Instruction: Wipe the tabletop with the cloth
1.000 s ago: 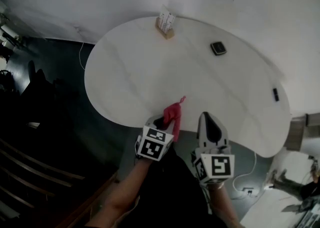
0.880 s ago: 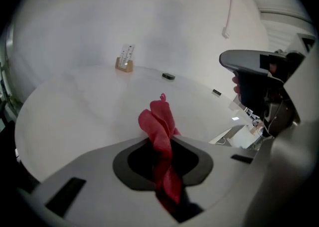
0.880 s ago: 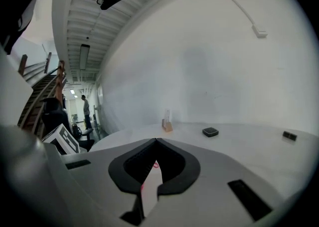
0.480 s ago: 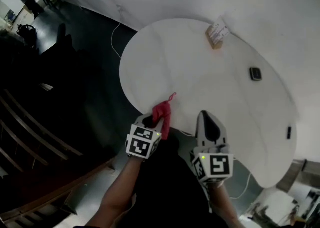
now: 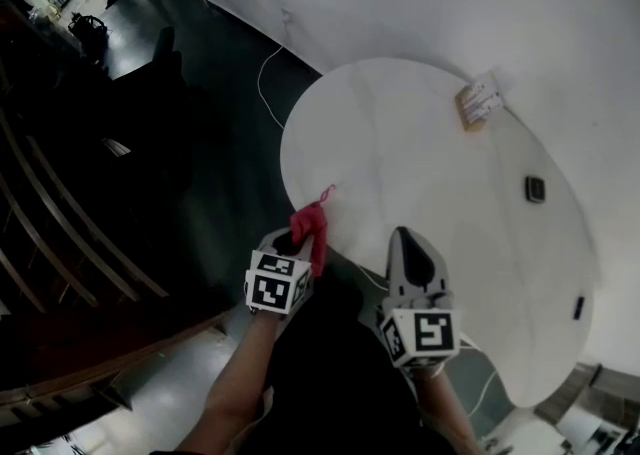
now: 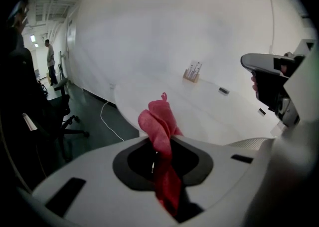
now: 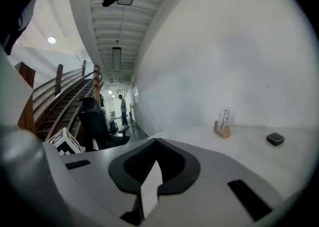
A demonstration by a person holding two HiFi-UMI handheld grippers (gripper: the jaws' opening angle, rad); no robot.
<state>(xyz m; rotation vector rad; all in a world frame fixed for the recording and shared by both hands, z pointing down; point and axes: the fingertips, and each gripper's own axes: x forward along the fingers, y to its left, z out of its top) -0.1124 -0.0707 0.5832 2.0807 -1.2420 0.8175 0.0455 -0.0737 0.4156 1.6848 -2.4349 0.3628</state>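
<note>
1. Your cloth (image 6: 160, 138) is a bunched pink-red wad pinched in the left gripper (image 5: 301, 243). One end sticks up past the jaw tips and the other hangs down behind them.
2. Those jaws are closed tight on the cloth, with nothing else between them.
3. The cloth sits at the near left edge of the tabletop (image 5: 430, 168). It looks raised rather than pressed flat, though I cannot tell for sure whether it touches the surface.
4. Your right gripper (image 5: 405, 243) is beside it, over the near edge, with its jaws together and holding nothing.
5. Judging by this, the cloth is in hand and brought to the table, but I see no sign that a stroke is under way. The white top shows no streaks or damp patches, so I cannot tell if any part has been wiped.
6. What is left is probably the whole surface. That means lowering the cloth until it lies on the top, then sweeping outward.
7. You will need to work around the card holder (image 5: 477, 103) at the far edge and the small dark object (image 5: 535, 188) further right.
</note>
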